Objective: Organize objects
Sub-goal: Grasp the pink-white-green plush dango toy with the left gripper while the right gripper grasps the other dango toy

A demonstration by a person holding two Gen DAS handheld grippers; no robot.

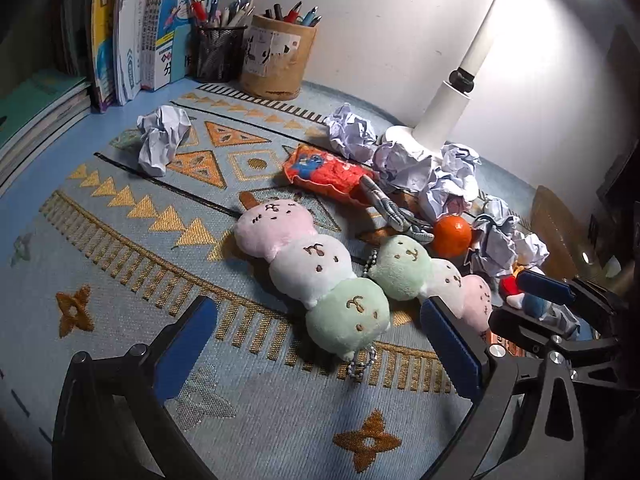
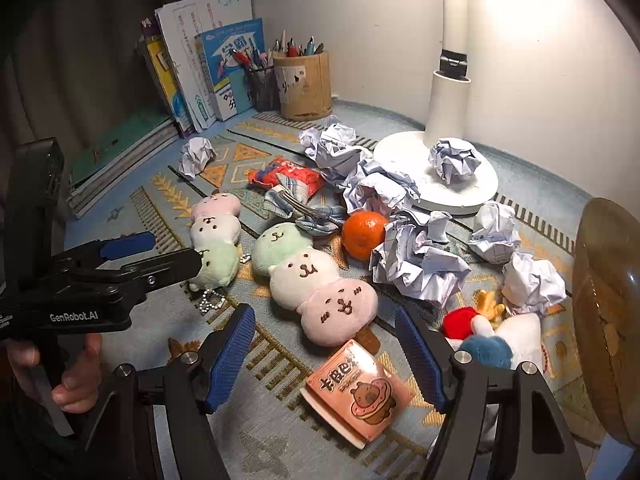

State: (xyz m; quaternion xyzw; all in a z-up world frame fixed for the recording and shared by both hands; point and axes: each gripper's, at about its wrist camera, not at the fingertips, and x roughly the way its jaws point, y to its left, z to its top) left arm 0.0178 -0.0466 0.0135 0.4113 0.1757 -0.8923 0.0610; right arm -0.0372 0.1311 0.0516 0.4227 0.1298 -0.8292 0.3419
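Observation:
Two three-ball plush toys in pink, white and green lie on the patterned mat. My left gripper (image 1: pixel 320 310) stands wide open over the green end of the left plush (image 1: pixel 316 268), its pads clear of it. The right gripper (image 2: pixel 324 318) is open too, with the pink end of the other plush (image 2: pixel 308 276) and a pink snack packet (image 2: pixel 360 394) between its fingers, untouched. An orange (image 2: pixel 364 234), a red snack bag (image 2: pixel 286 176), a checked cloth (image 2: pixel 304 210) and several crumpled paper balls (image 2: pixel 416 264) lie behind.
Books (image 2: pixel 200 76) and two pen holders (image 2: pixel 306 84) stand at the back. A white lamp base (image 2: pixel 404 160) carries a paper ball. A red, white and blue plush (image 2: pixel 484 340) and a wooden disc (image 2: pixel 608 312) sit at the right. A hand (image 2: pixel 72 384) holds the left gripper.

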